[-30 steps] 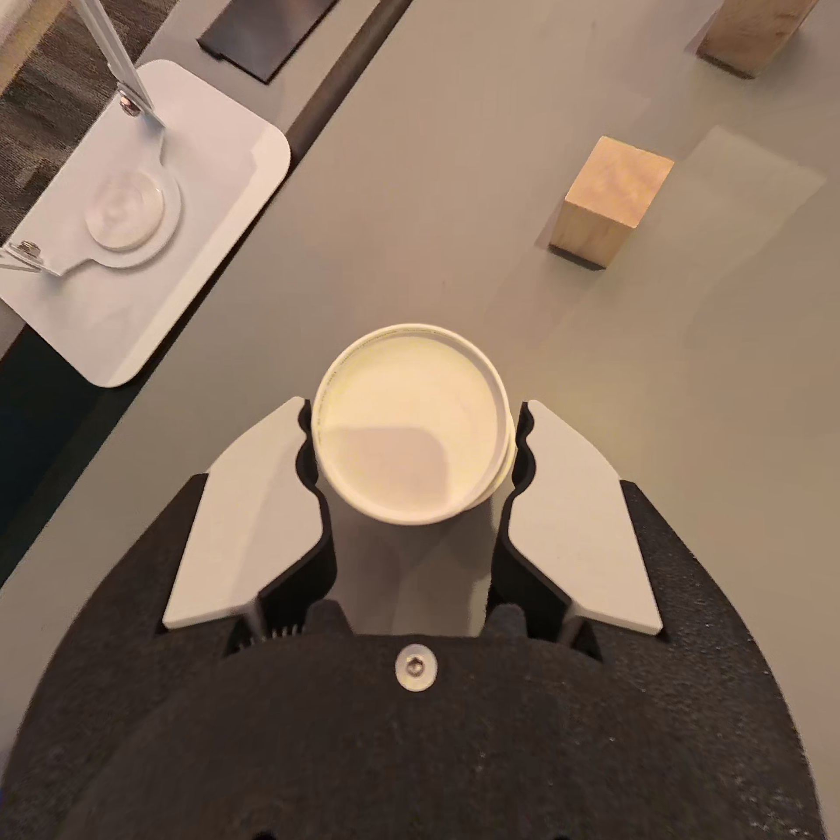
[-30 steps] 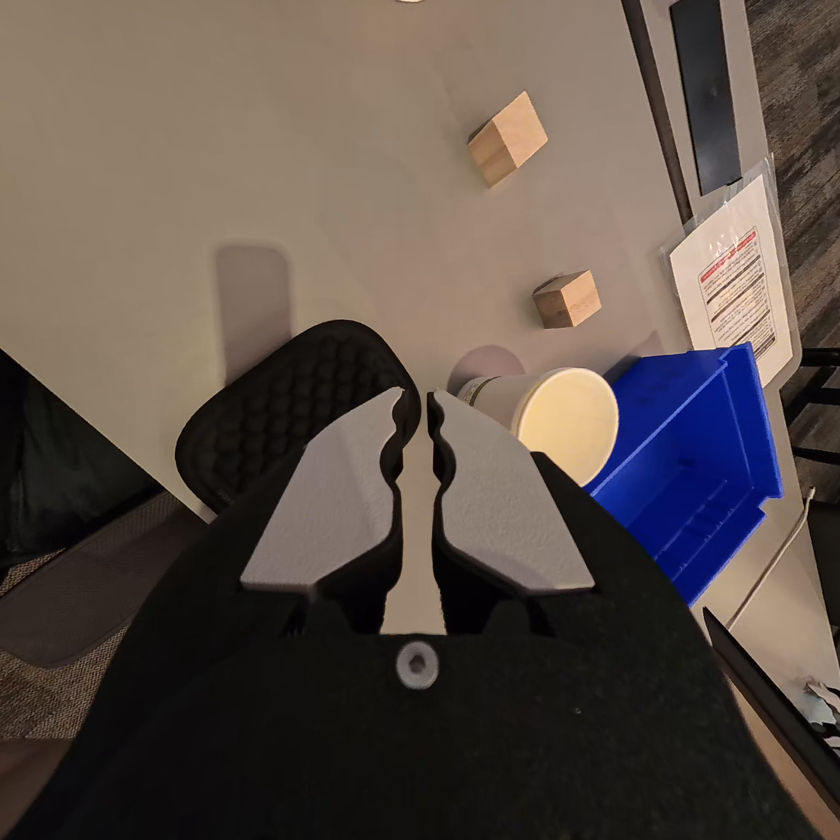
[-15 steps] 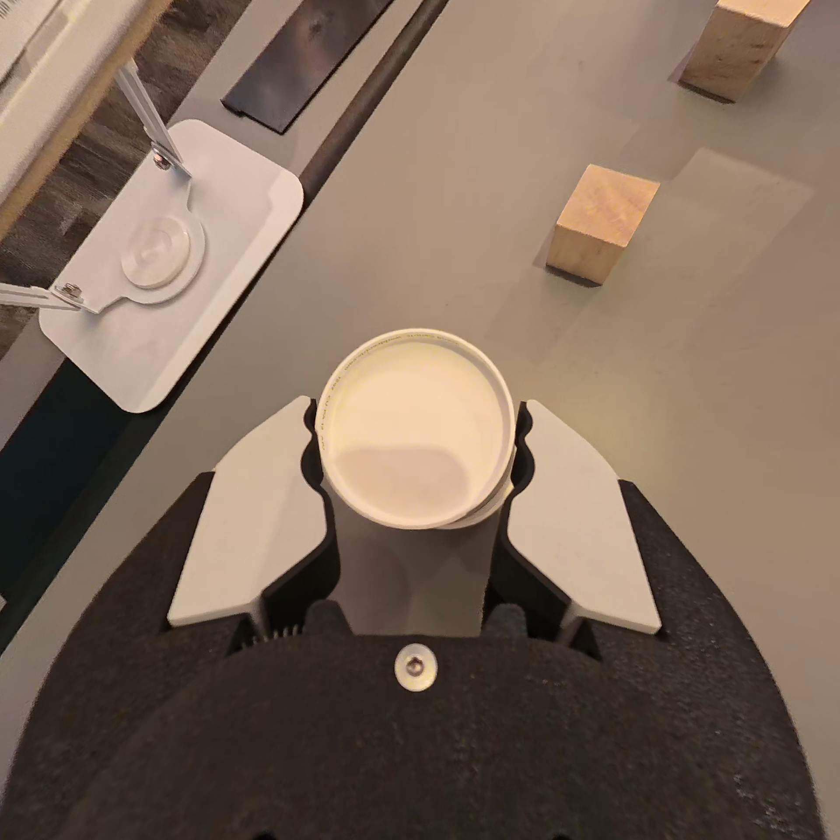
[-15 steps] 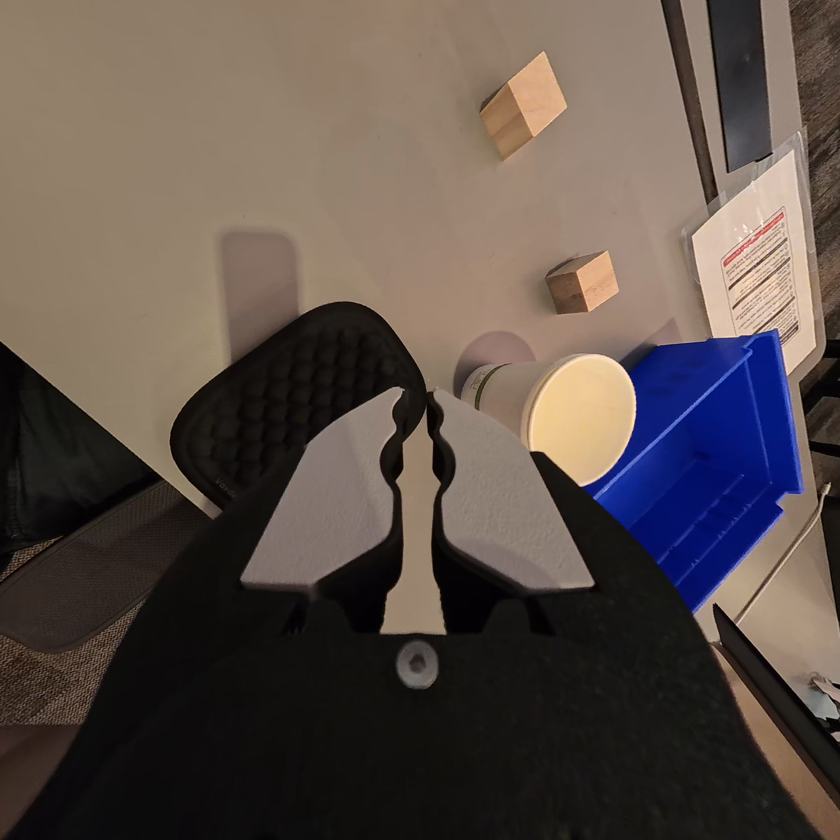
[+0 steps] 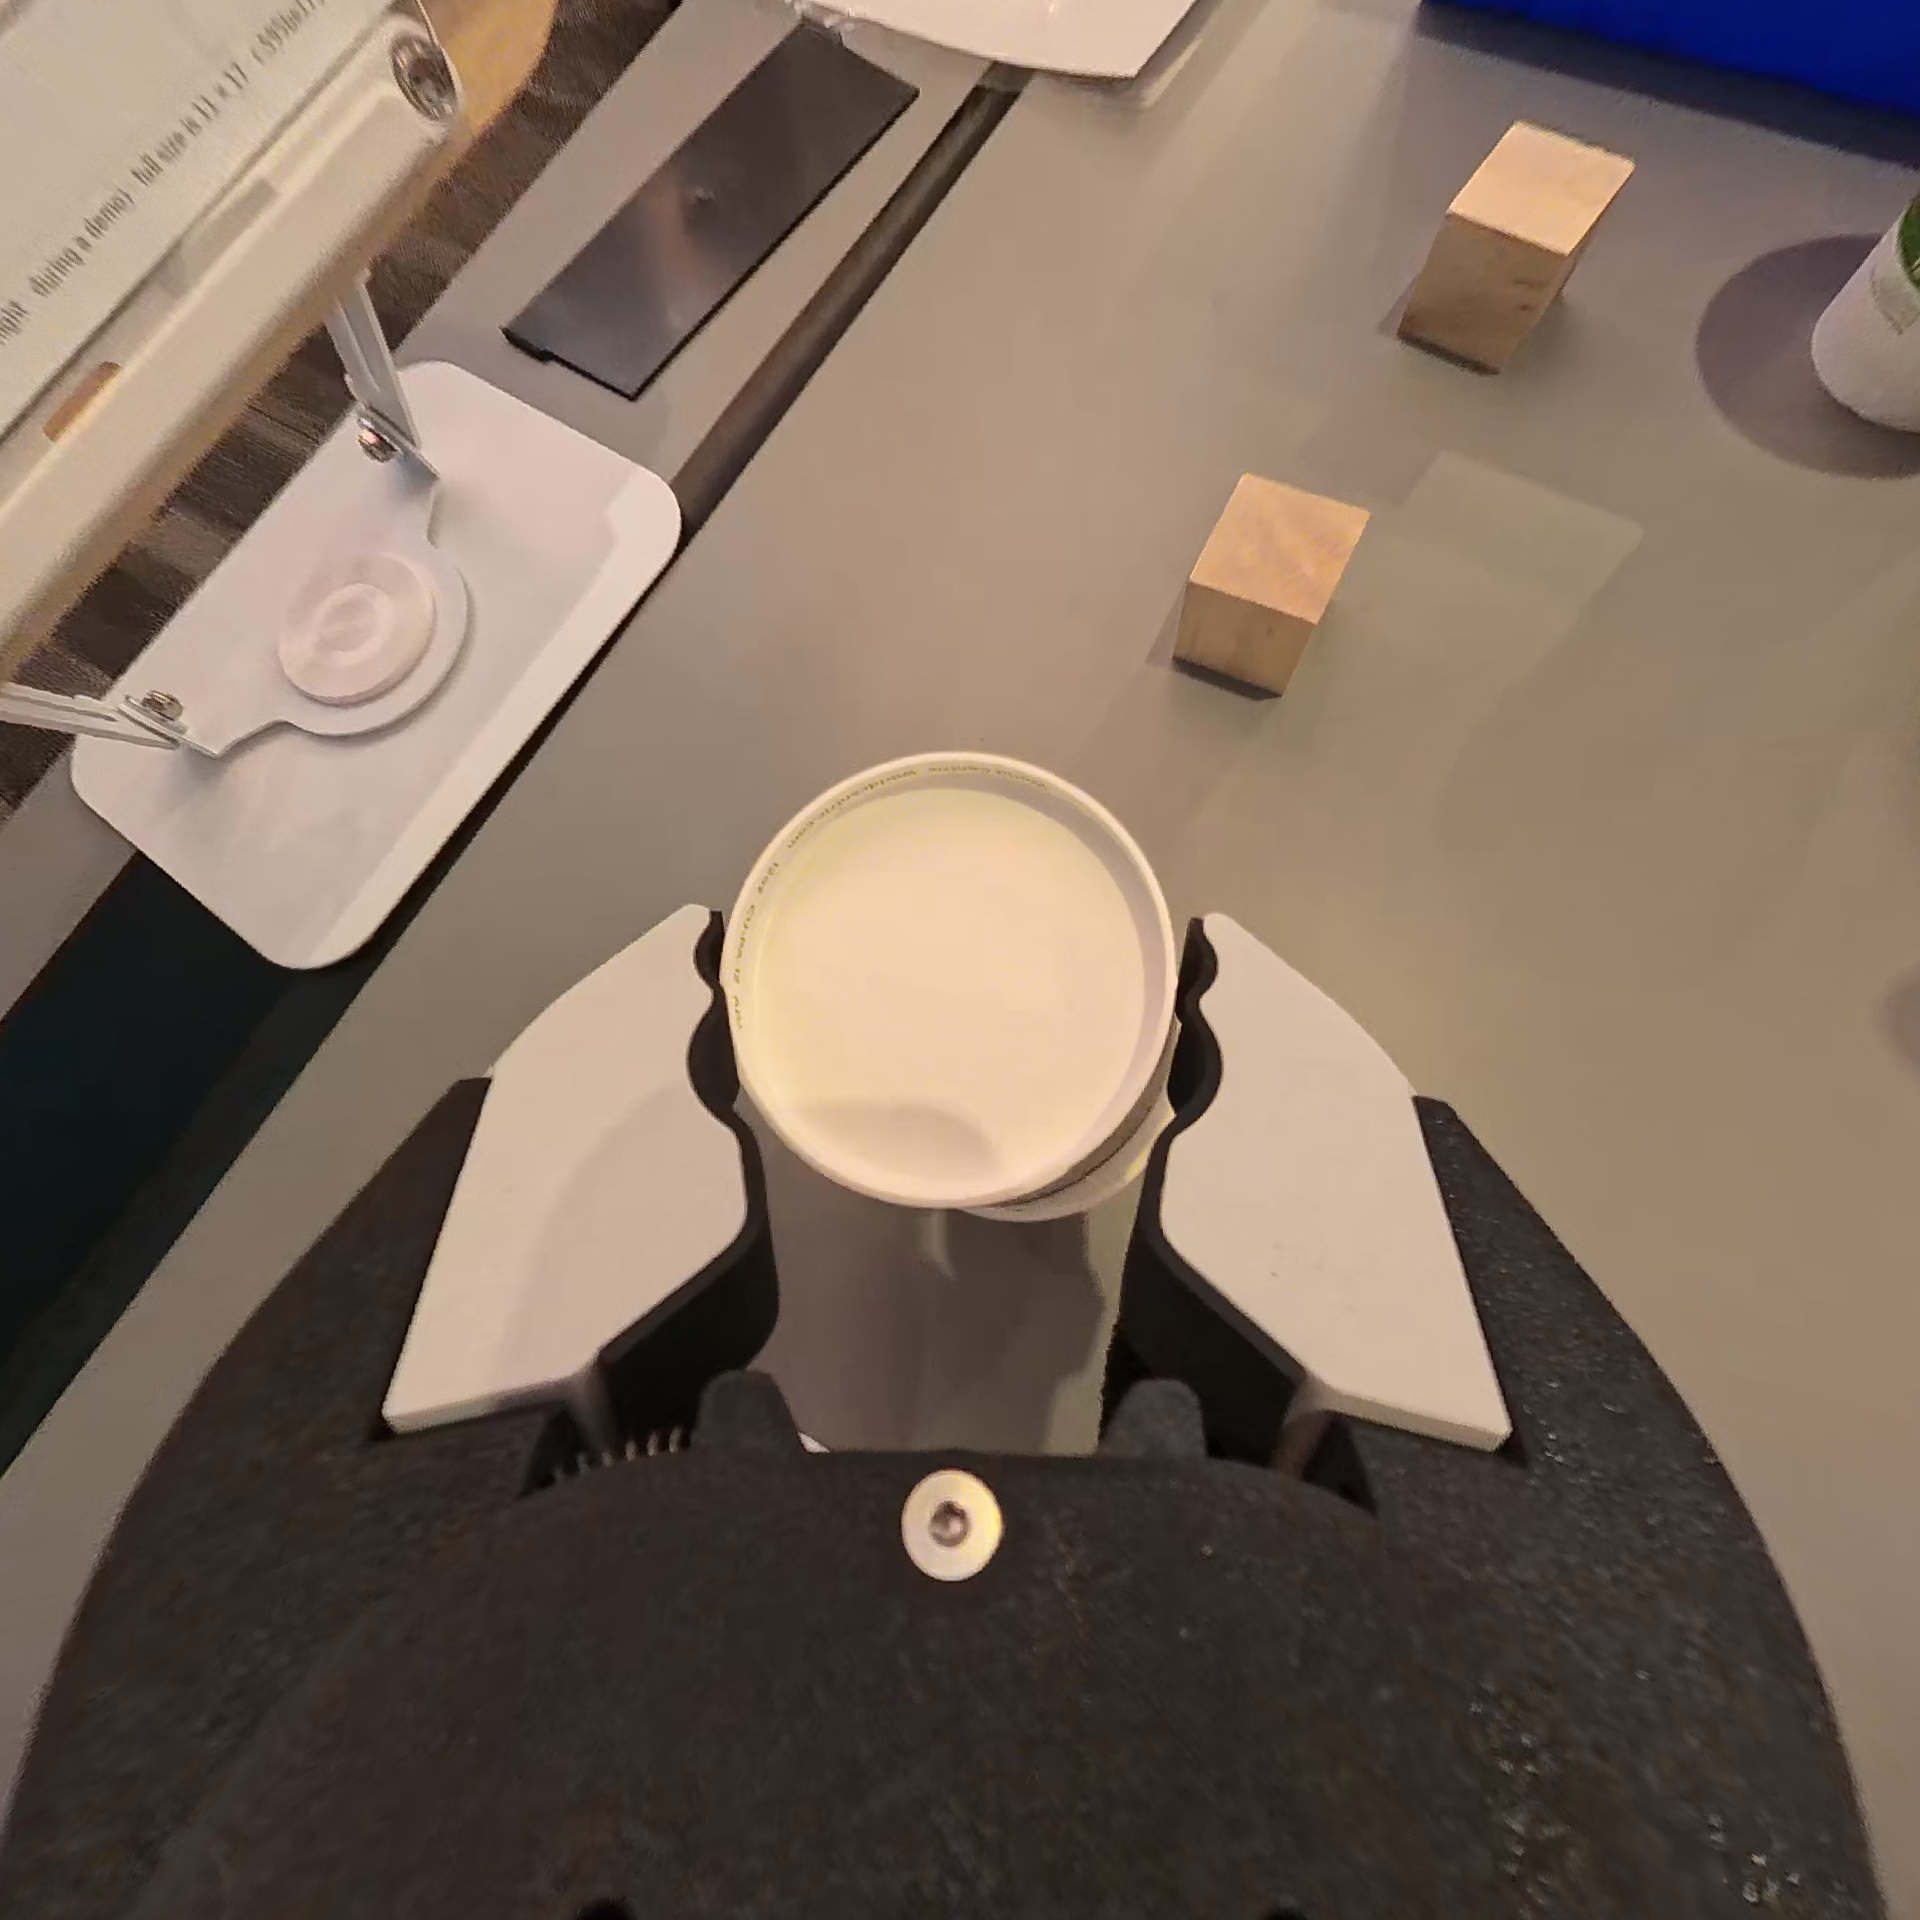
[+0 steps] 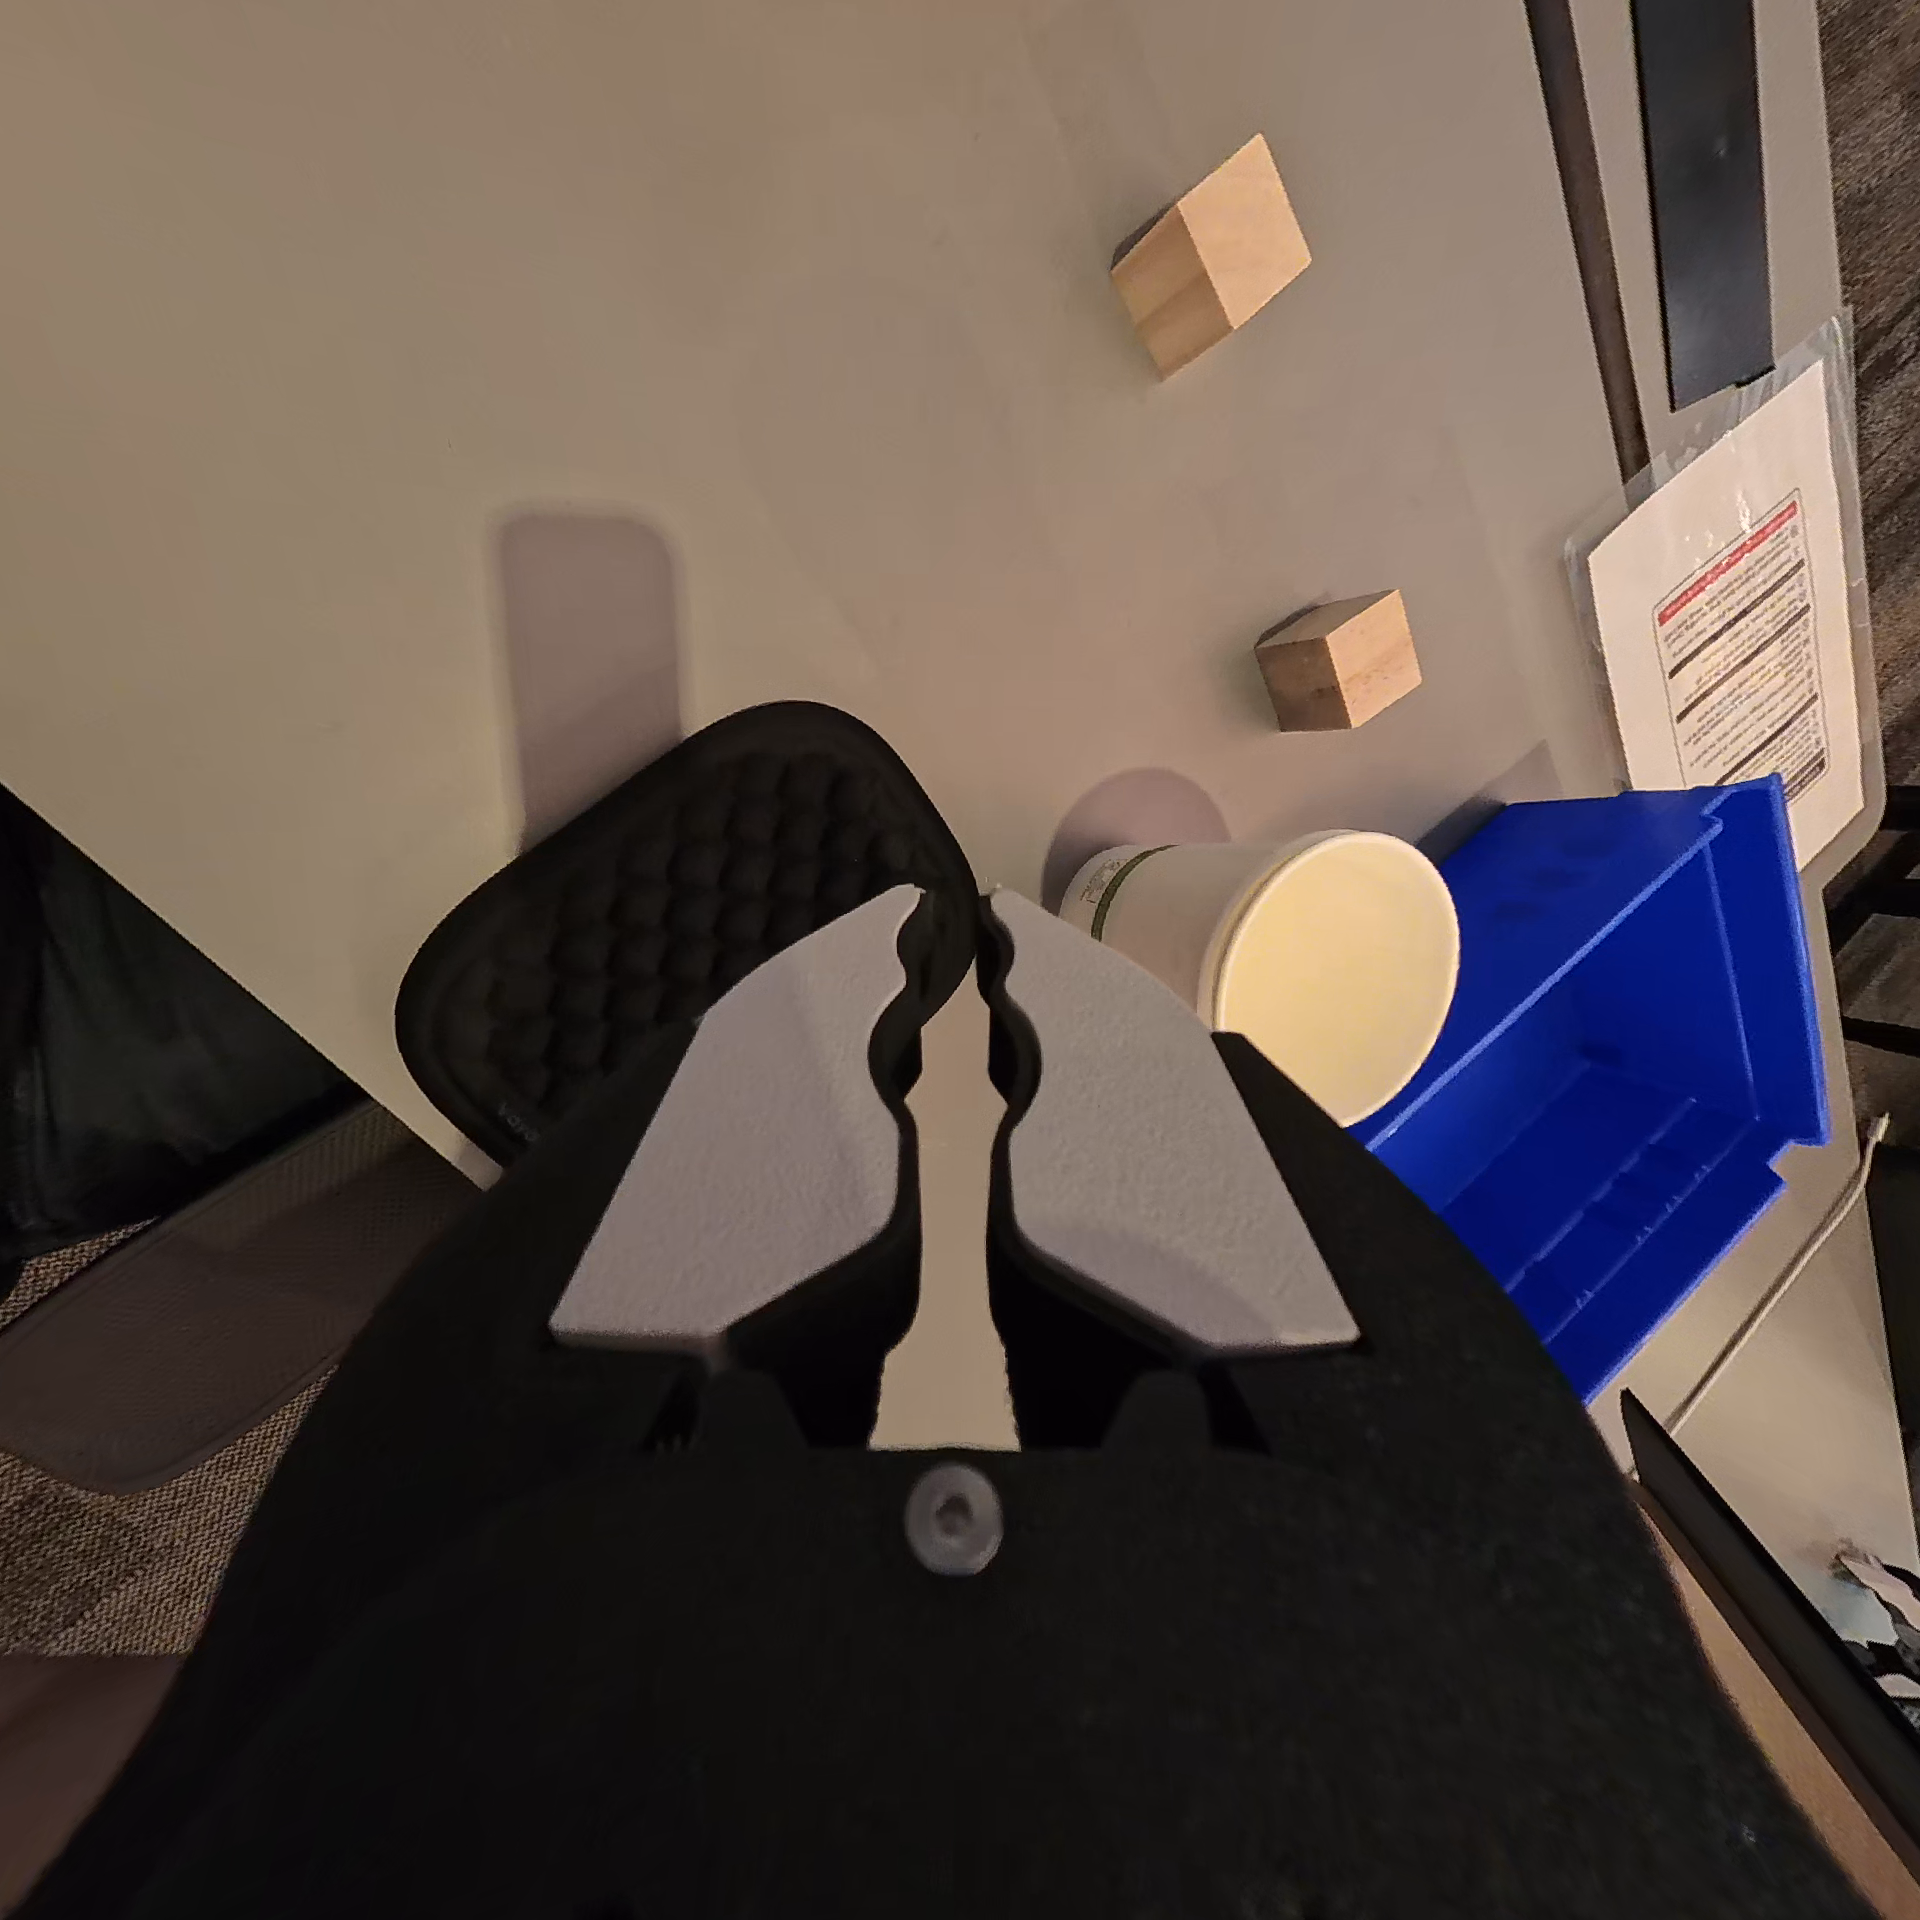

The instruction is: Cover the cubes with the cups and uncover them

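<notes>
Jaws around white paper cup (image 5: pixel 951 997), upright

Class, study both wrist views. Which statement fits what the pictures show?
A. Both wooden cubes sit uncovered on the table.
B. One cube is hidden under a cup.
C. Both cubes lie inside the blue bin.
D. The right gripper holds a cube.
A: the nearer cube and the farther cube both stand bare on the table, while the left gripper grips a paper cup clear of them.

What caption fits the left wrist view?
Left gripper holds a paper cup above the grey table, near two wooden cubes.
</notes>
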The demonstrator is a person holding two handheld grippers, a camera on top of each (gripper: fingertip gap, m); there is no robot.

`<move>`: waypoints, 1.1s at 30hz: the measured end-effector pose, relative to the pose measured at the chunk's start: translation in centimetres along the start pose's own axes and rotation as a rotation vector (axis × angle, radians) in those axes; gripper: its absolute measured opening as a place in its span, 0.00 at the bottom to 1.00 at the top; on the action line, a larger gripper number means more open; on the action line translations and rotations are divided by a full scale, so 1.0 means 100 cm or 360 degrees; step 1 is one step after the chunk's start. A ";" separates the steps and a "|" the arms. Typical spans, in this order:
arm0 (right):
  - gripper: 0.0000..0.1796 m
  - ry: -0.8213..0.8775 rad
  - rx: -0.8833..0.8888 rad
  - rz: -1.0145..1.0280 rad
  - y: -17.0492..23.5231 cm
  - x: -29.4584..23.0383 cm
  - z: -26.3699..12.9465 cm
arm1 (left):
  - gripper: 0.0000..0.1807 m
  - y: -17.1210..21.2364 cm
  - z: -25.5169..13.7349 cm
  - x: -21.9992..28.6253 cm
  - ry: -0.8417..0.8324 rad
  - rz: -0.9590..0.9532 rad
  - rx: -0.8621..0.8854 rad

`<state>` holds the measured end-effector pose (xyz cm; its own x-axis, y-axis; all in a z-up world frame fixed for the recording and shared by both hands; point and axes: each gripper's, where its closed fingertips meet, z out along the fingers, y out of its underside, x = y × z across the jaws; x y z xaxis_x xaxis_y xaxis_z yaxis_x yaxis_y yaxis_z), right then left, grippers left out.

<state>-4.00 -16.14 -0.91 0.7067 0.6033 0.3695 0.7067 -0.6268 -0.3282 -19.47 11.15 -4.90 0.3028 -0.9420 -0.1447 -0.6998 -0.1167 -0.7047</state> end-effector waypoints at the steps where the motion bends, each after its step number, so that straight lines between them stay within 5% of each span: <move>1: 0.04 -0.0001 -0.0004 -0.0004 0.000 -0.001 0.000 | 0.45 0.003 0.003 0.000 0.0006 0.0003 -0.0023; 16: 0.04 -0.0033 -0.0030 -0.0031 0.005 -0.007 0.006 | 0.48 0.040 0.016 0.007 -0.0068 0.0192 -0.0416; 33: 0.04 -0.0017 -0.0024 -0.0042 0.003 -0.007 0.009 | 0.47 0.005 -0.017 0.003 -0.0033 0.0126 -0.0092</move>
<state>-4.27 -16.29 -2.05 0.6881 0.6250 0.3688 0.7247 -0.6178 -0.3051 -20.83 10.31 -4.11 0.2580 -0.9423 -0.2132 -0.7581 -0.0607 -0.6493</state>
